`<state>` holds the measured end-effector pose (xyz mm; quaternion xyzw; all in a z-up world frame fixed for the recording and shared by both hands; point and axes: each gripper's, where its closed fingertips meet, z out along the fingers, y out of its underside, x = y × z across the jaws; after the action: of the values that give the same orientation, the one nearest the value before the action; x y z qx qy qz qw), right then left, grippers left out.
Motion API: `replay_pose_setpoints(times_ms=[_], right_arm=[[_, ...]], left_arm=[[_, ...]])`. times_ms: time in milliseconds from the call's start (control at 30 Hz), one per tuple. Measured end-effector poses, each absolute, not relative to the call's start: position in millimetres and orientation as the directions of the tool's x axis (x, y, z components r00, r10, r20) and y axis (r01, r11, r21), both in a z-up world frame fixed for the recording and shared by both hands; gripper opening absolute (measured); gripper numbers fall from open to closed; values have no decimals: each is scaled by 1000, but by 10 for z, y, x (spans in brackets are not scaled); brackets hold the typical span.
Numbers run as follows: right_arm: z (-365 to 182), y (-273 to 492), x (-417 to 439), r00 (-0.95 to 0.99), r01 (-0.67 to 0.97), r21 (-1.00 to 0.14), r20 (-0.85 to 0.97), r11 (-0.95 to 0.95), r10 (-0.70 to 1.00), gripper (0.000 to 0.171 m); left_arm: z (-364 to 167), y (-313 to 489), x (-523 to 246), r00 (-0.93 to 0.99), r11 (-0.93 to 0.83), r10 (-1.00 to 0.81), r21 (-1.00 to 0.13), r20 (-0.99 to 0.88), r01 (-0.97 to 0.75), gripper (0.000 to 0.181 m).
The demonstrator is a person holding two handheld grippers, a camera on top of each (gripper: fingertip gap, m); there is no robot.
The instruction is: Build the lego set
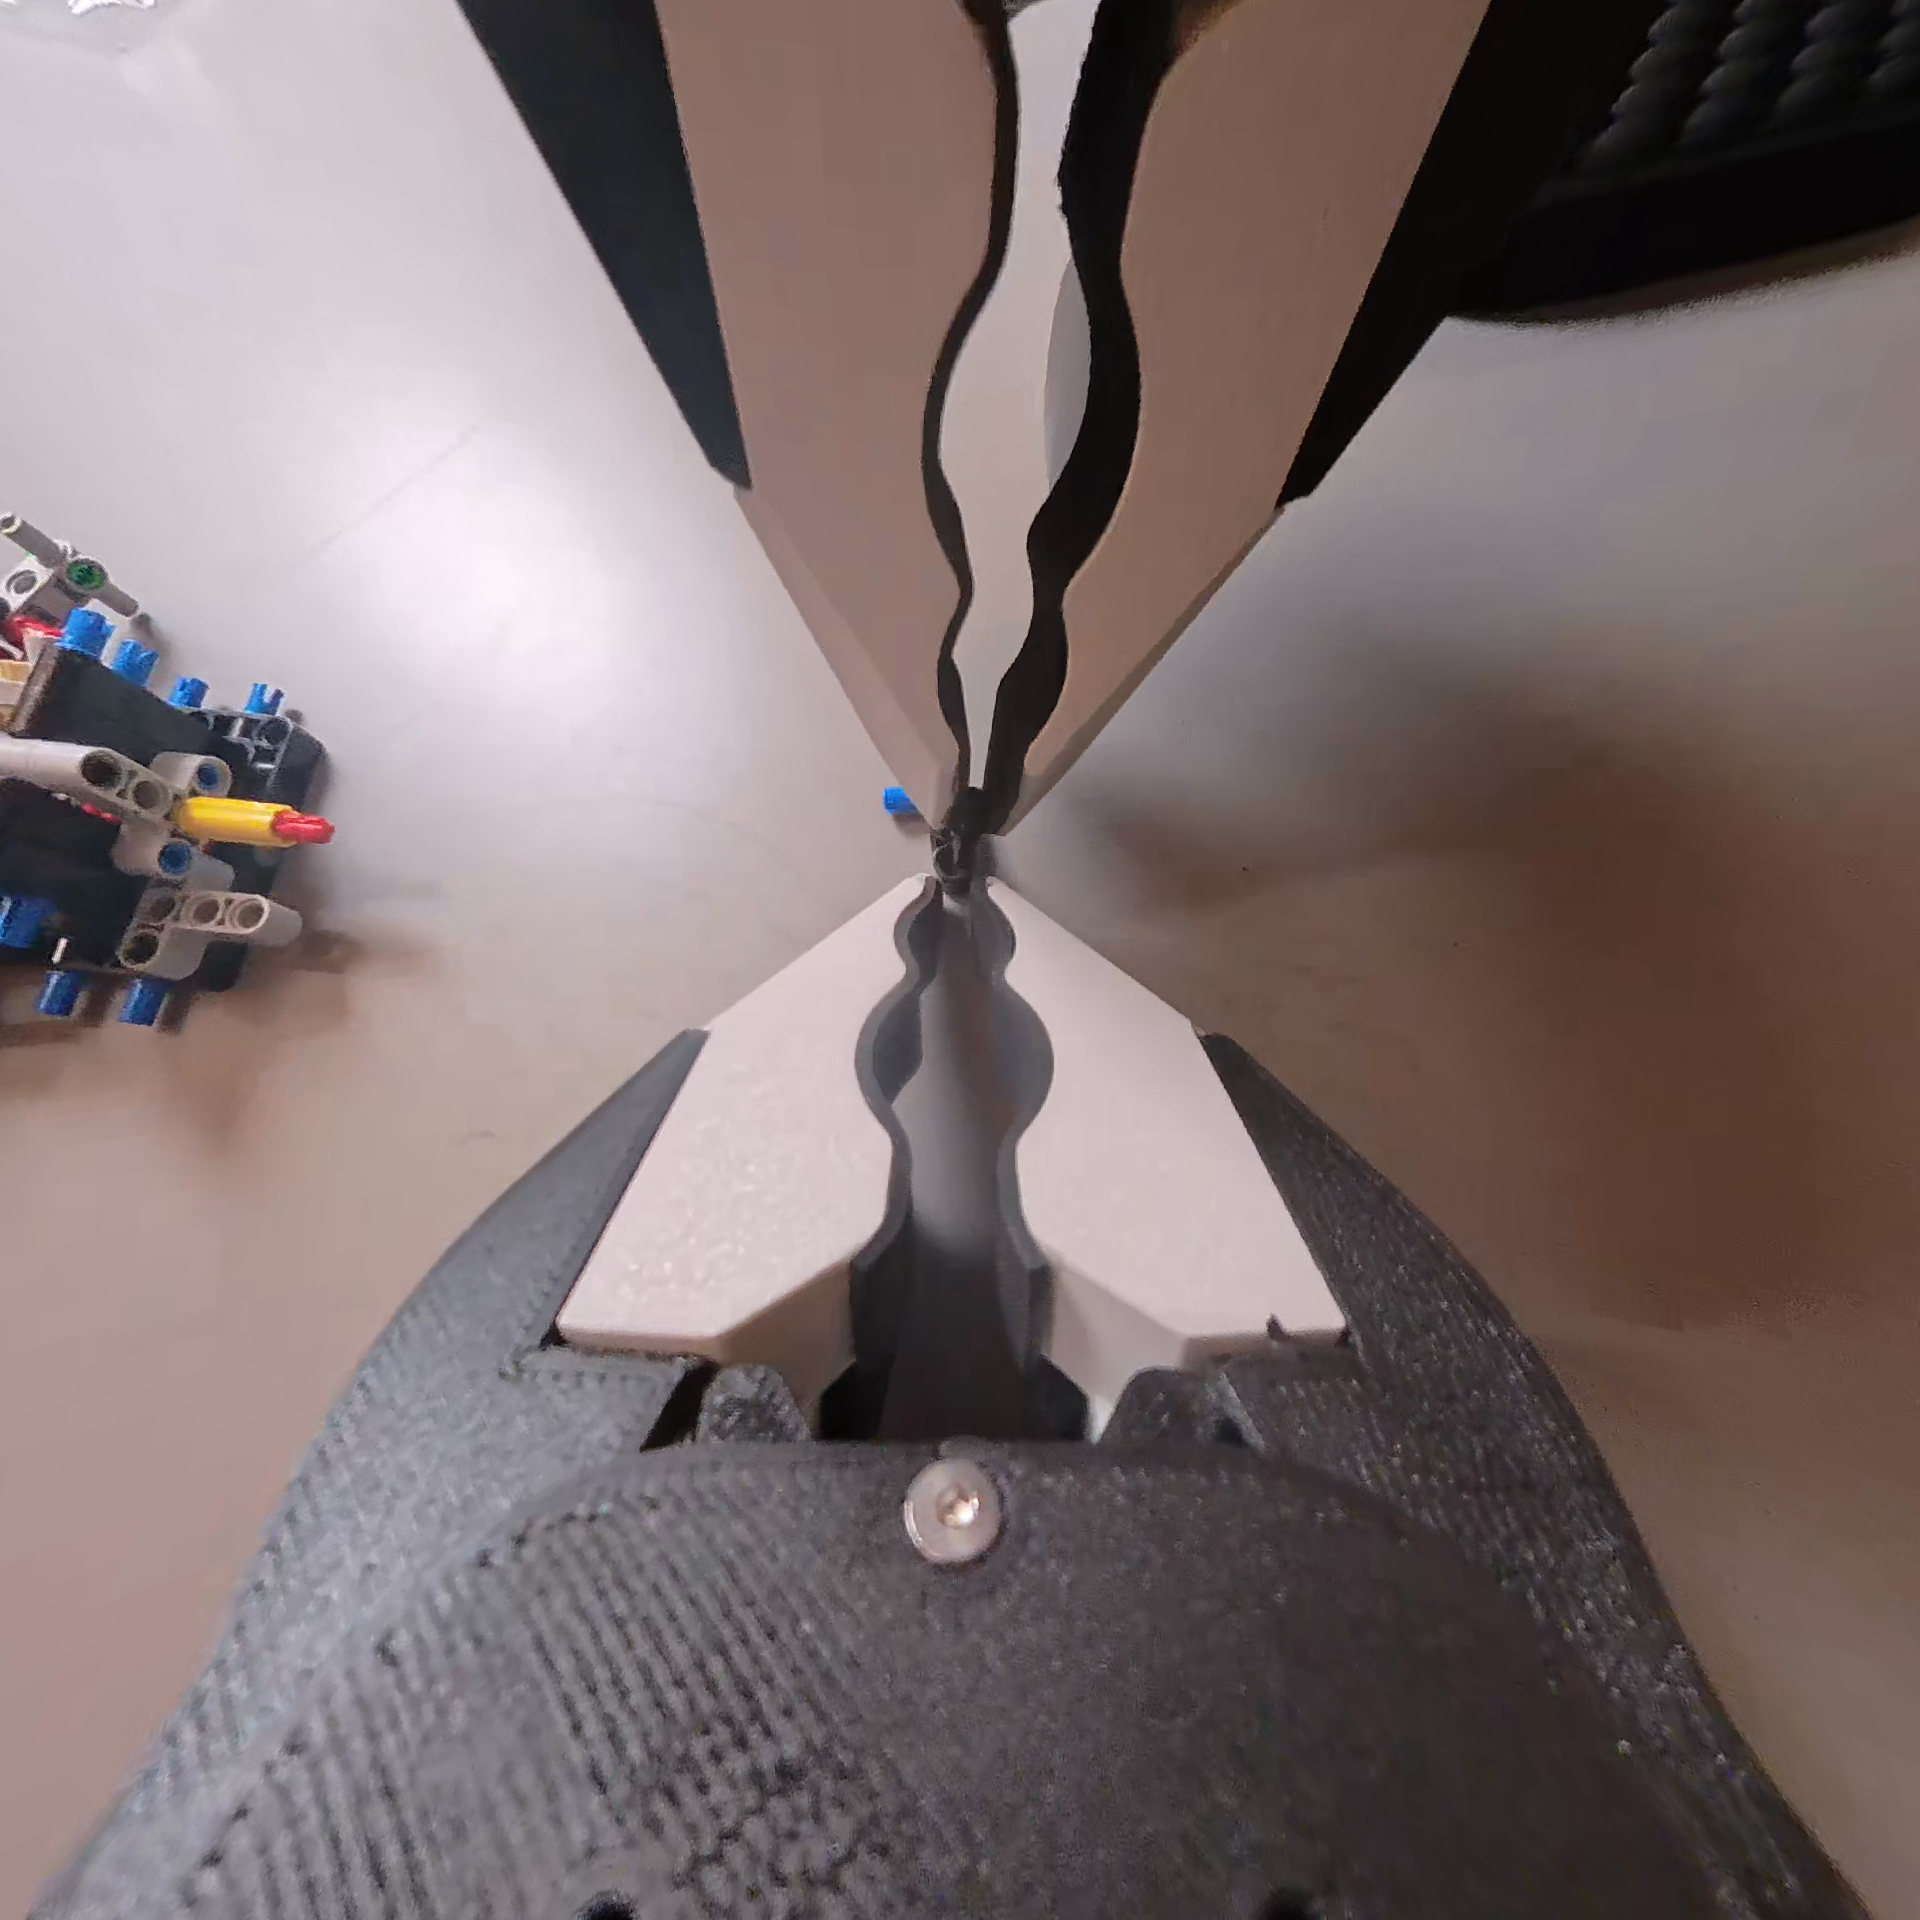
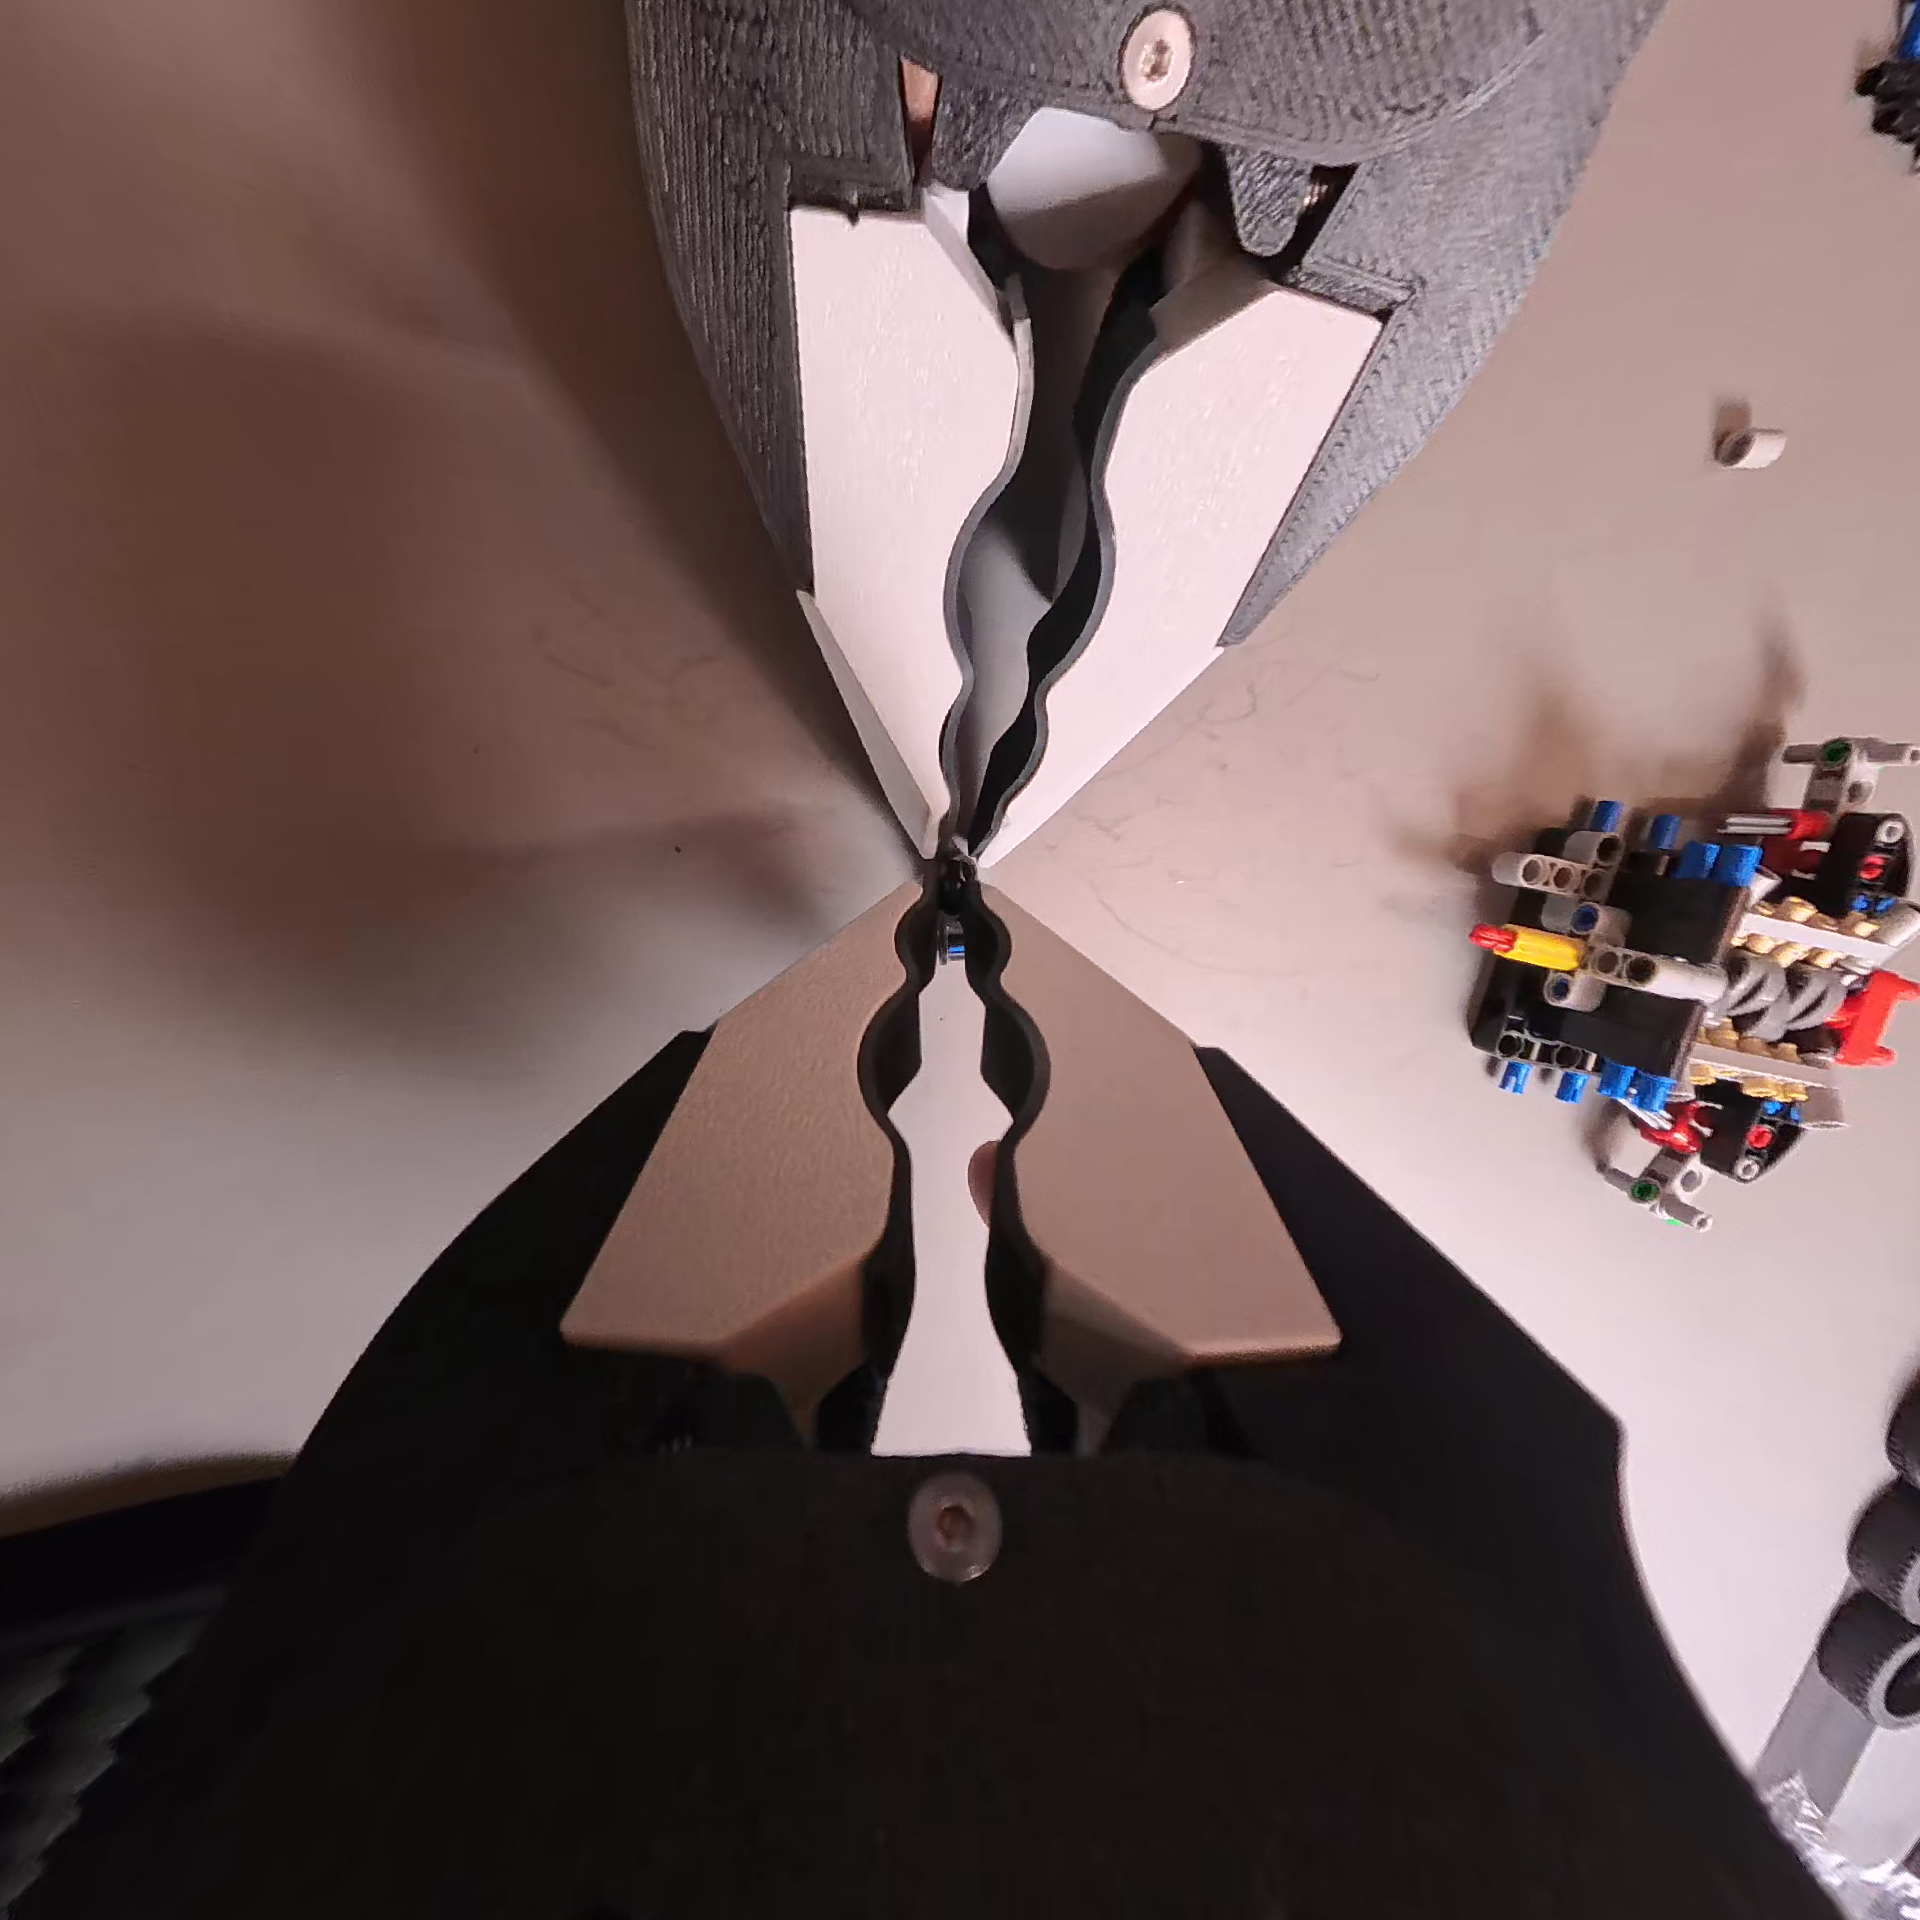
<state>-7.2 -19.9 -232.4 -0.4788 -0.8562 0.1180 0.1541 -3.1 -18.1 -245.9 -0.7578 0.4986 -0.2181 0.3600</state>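
Note:
My two grippers meet tip to tip above the pale table. My left gripper (image 1: 956,888) has its jaws closed on a small black lego piece (image 1: 962,840). My right gripper (image 2: 951,920) comes from the opposite side and is closed on the same piece, which shows a blue spot between its pads (image 2: 950,951). The right gripper (image 1: 971,800) fills the top of the left wrist view, and the left gripper (image 2: 956,844) fills the top of the right wrist view. The partly built lego model (image 1: 145,821) (image 2: 1704,977), black with grey beams, blue pins and a yellow-and-red axle, lies on the table, apart from both grippers.
A small blue pin (image 1: 897,800) shows just left of the meeting tips. A small grey bush (image 2: 1751,445) lies beyond the model. Grey wheels (image 2: 1886,1621) sit at the right edge. A dark ribbed surface (image 1: 1714,156) lies behind the right gripper.

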Motion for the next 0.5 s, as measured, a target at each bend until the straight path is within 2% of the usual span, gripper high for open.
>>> replay_pose_setpoints(times_ms=[300, 500], right_arm=[[-2335, -167, -69, -495, 817, -272, 123, 509, 860, 2], [-2338, -179, -87, -514, 822, -219, 116, 526, 850, 2]], left_arm=[[-2459, -159, -134, 407, -263, -914, -762, -1, -592, 10], [-2348, 54, -423, 486, -306, -874, -785, 8, -538, 10]])
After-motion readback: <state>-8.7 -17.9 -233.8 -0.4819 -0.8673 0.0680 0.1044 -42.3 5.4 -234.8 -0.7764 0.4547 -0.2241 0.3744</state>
